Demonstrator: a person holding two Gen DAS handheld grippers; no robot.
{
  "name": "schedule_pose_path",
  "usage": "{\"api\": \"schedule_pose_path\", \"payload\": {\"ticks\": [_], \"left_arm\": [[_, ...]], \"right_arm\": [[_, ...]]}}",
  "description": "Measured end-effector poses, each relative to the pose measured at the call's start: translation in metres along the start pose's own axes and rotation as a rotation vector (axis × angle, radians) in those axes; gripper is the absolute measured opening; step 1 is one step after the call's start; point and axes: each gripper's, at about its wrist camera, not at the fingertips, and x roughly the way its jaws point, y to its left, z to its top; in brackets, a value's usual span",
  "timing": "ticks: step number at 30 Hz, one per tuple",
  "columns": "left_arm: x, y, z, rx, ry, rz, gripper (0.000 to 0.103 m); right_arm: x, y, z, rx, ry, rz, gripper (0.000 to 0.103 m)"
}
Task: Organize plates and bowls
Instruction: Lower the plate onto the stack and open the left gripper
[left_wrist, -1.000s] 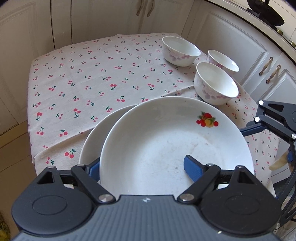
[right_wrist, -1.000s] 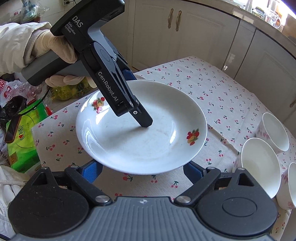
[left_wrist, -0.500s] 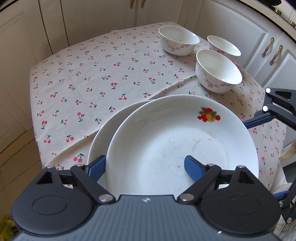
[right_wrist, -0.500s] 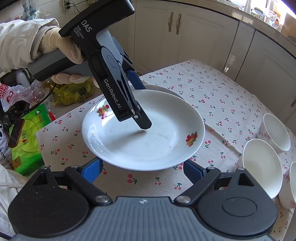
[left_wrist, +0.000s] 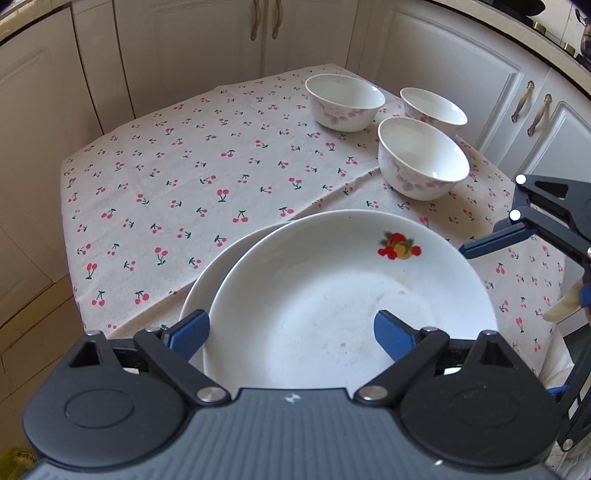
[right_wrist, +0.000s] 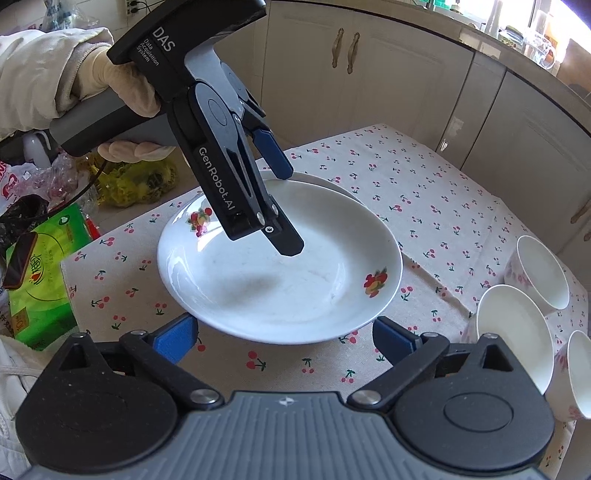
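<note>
A white plate with fruit decals (left_wrist: 351, 295) (right_wrist: 280, 280) lies on a second white plate (left_wrist: 207, 280), shifted off its centre. My left gripper (left_wrist: 291, 334) (right_wrist: 288, 211) straddles the top plate's rim, one finger outside it and one above its inside. Its jaws are opening and neither pad presses on the plate. My right gripper (right_wrist: 286, 339) hovers at the opposite rim, jaws opening wide, nothing between them; one finger (left_wrist: 495, 240) shows in the left wrist view. Three white bowls (left_wrist: 345, 101) (left_wrist: 434, 110) (left_wrist: 423, 162) stand together at a corner.
A cherry-print cloth (left_wrist: 184, 177) covers the small table, boxed in by white cabinets (left_wrist: 461, 66). A gloved hand (right_wrist: 110, 85) holds the left gripper. A green package (right_wrist: 40, 280) and plastic bags lie beyond the table's edge.
The top plate has come down from a tilted, lifted hold onto the lower plate. The left jaws have spread off its rim, and the right jaws have widened too.
</note>
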Motion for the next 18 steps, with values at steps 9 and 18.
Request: {"api": "schedule_pose_path", "payload": {"ticks": [9, 18], "left_arm": [[-0.013, -0.005, -0.005, 0.004, -0.082, 0.001, 0.096], [-0.044, -0.033, -0.024, 0.025, -0.276, 0.081, 0.100]], "right_arm": [[-0.005, 0.000, 0.002, 0.007, -0.023, -0.031, 0.103], [-0.026, -0.012, -0.011, 0.124, -0.102, -0.143, 0.103]]}}
